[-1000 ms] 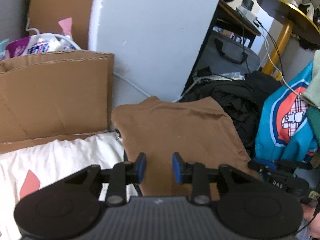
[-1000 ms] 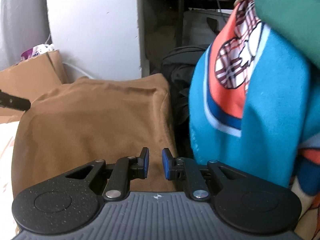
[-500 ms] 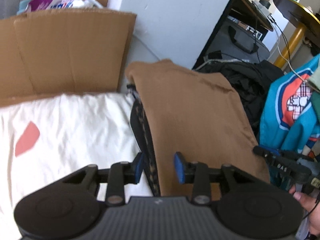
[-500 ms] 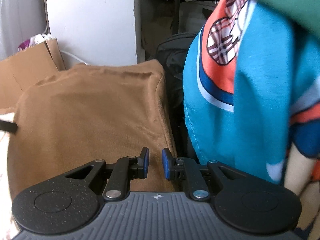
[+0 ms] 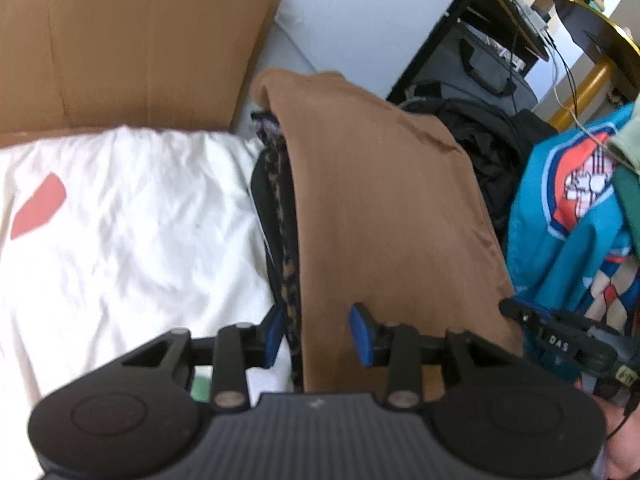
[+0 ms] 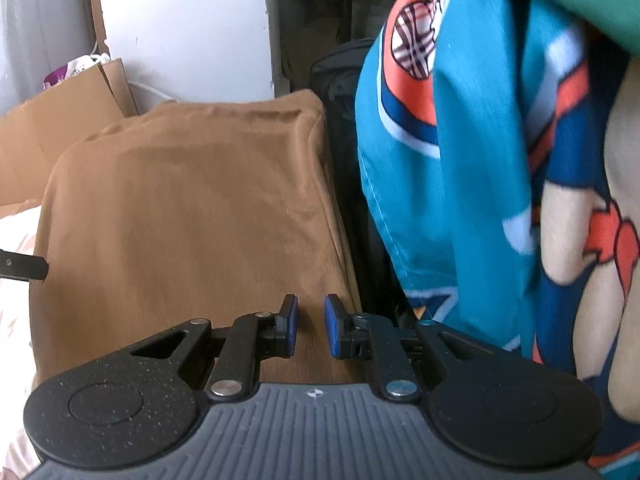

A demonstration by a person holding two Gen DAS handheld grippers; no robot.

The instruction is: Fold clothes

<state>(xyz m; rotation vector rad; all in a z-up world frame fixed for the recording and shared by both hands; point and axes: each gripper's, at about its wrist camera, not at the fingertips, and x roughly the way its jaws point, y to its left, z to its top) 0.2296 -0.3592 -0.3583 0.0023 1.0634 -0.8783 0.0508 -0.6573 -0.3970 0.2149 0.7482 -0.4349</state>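
A folded brown garment [image 5: 384, 208] tops a stack of folded clothes, and a dark patterned garment [image 5: 286, 240] shows along the stack's left side. My left gripper [image 5: 316, 334] is low at the stack's near left edge. Its jaws are opening, with the brown edge and the patterned fabric between them and no pad pressing. In the right wrist view the brown garment [image 6: 192, 216] fills the middle. My right gripper [image 6: 311, 322] hovers over its near right part, jaws narrowly apart with nothing between them. The right gripper [image 5: 560, 344] also shows at the garment's right edge.
A white sheet [image 5: 120, 232] with a pink patch lies left of the stack, with a cardboard box [image 5: 132, 48] behind it. A teal printed cloth [image 6: 472, 184] hangs close on the right. Black bags [image 5: 492, 132] and cables sit behind, beside a white wall [image 6: 184, 28].
My left gripper has dropped and shifted to the stack's left edge, its jaws spreading around that edge. The right gripper has edged forward over the brown garment, gap unchanged.
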